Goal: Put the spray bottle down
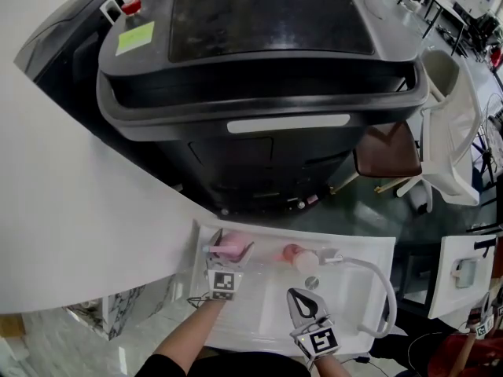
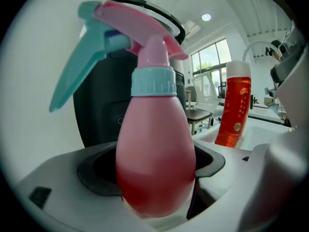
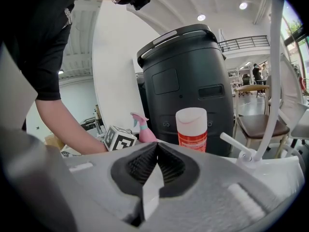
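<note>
The pink spray bottle (image 1: pixel 229 246) with a teal trigger stands upright at the left end of the white sink (image 1: pixel 259 320). My left gripper (image 1: pixel 231 251) is shut on it, one jaw on each side of its round body (image 2: pixel 154 158). I cannot tell whether its base rests on the sink. The right gripper view shows the bottle (image 3: pixel 140 129) small, behind the left gripper's marker cube (image 3: pixel 119 138). My right gripper (image 1: pixel 293 294) hovers over the sink's front middle, shut with nothing in it (image 3: pixel 155 146).
A red bottle with a white cap (image 1: pixel 297 255) stands at the sink's back rim, right of the spray bottle (image 2: pixel 234 112). A white curved faucet (image 1: pixel 369 273) rises at the right. A large black machine (image 1: pixel 267 77) stands behind the sink, with chairs (image 1: pixel 452 132) to its right.
</note>
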`<state>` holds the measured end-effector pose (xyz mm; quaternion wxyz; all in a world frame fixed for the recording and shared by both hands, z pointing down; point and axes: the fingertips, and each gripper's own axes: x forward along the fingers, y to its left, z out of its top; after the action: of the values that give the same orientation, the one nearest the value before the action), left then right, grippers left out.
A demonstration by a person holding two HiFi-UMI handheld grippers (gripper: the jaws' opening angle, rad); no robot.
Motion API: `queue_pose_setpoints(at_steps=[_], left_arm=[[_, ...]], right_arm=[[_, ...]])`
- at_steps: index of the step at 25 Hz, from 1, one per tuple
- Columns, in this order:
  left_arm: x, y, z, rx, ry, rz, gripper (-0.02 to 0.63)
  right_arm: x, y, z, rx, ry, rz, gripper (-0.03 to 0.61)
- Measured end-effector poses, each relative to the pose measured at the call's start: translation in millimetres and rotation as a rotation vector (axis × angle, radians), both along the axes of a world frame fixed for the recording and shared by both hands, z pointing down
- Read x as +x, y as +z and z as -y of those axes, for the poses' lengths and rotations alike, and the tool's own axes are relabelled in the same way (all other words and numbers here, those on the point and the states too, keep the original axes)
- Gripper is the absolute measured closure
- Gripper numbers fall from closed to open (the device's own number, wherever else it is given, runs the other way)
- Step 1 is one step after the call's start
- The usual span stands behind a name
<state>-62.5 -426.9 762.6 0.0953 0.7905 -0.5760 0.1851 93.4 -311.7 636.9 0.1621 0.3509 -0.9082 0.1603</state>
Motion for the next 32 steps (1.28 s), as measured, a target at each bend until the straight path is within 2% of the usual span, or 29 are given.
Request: queue_pose_setpoints(at_steps=[6, 12, 18, 24, 29, 32], left_arm=[[0, 0, 0, 0.013, 0.005, -0.021, 0.204], [1, -5, 1, 0.013, 0.013, -0.053, 0.187], [1, -8, -4, -0.013, 0.023, -0.069, 0.172], [-5, -20, -19, -0.007, 0.035, -0.080, 0.172], [-24, -39, -50, -0.019, -0.031, -0.163, 0.172], [-26, -63, -81, -0.003, -0.025, -0.201, 0.172]], right_arm=[[-2, 0, 2, 0.005, -0.010, -0.001, 0.580], [10, 5, 1, -0.076, 0.068, 0.058, 0.580], [15, 0, -6, -0.065, 0.087, 0.029, 0.580], [2, -15, -16, -0.047, 0.096, 0.057, 0.580], [-5, -29, -34, -0.018, 0.121, 0.055, 0.580], [-6, -39, -50, 0.009, 0.145, 0.060, 0.580]])
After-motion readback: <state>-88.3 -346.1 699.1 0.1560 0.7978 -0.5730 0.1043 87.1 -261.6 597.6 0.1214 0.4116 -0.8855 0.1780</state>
